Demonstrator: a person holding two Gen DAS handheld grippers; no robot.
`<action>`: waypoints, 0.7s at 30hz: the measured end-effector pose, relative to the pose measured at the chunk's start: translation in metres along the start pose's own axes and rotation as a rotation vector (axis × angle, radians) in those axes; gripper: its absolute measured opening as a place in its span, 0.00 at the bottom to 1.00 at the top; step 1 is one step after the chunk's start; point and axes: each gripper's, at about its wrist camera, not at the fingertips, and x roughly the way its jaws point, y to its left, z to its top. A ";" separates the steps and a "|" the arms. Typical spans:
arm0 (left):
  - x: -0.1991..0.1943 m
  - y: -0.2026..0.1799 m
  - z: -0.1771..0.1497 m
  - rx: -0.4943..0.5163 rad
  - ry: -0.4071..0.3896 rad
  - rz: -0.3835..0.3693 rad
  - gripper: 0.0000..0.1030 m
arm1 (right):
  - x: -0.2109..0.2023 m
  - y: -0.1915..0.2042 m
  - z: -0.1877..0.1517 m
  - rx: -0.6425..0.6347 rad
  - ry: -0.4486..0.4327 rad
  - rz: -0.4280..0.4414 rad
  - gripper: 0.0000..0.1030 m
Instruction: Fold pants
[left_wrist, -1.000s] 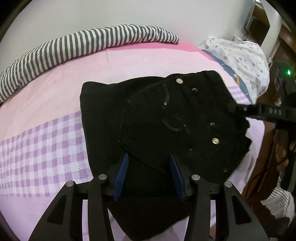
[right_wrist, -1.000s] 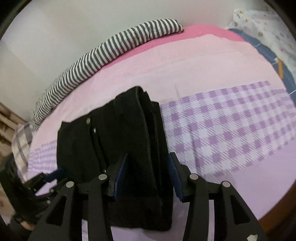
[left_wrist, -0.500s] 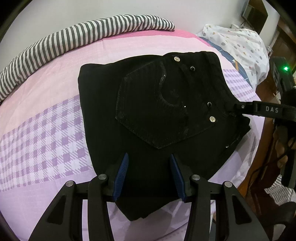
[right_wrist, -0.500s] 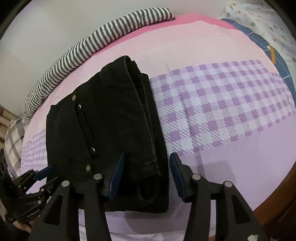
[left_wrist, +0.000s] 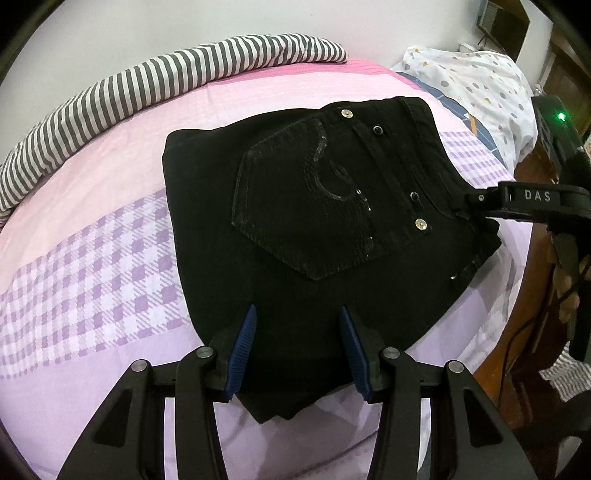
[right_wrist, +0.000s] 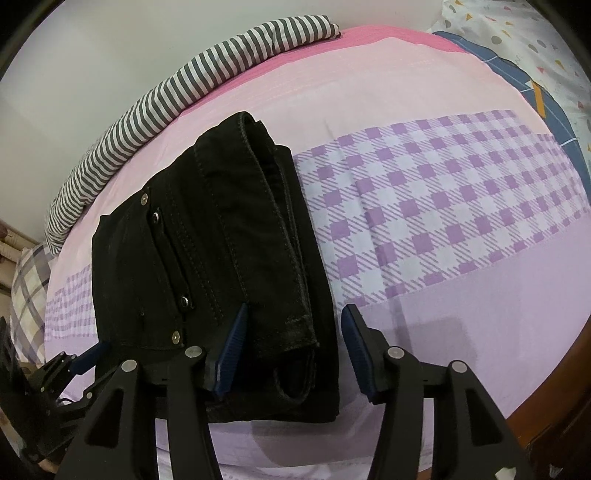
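Black pants (left_wrist: 314, 221) lie folded into a compact stack on the pink and purple bed sheet (left_wrist: 92, 258), back pocket up. My left gripper (left_wrist: 299, 350) hovers over their near edge. Its blue pads stand apart, and flat cloth spreads beyond both, unpinched. My right gripper (right_wrist: 291, 347) straddles the stacked hem side of the pants (right_wrist: 221, 258). Its jaws are opening, and sheet shows between the right pad and the cloth. One of its fingers (left_wrist: 524, 197) reaches the pants' right edge in the left wrist view. The left gripper's fingers (right_wrist: 86, 356) show at lower left in the right wrist view.
A grey and white striped bolster (left_wrist: 147, 85) runs along the wall at the back of the bed. A dotted white quilt (left_wrist: 480, 85) lies at the far right, near a box with a green light (left_wrist: 557, 122). The wooden bed edge (right_wrist: 546, 424) is at lower right.
The pants have come down from a raised, bunched hold to lie flat on the sheet. The right jaws have widened and the right pad has come off the cloth.
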 end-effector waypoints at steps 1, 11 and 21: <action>-0.001 -0.001 -0.002 0.006 -0.003 0.004 0.47 | 0.000 0.000 0.000 0.000 0.001 0.001 0.49; -0.020 0.031 -0.004 -0.099 -0.015 -0.152 0.47 | 0.002 -0.008 0.002 -0.007 0.009 0.019 0.55; -0.017 0.109 -0.011 -0.446 -0.018 -0.258 0.47 | 0.001 -0.008 0.000 -0.005 -0.003 0.023 0.56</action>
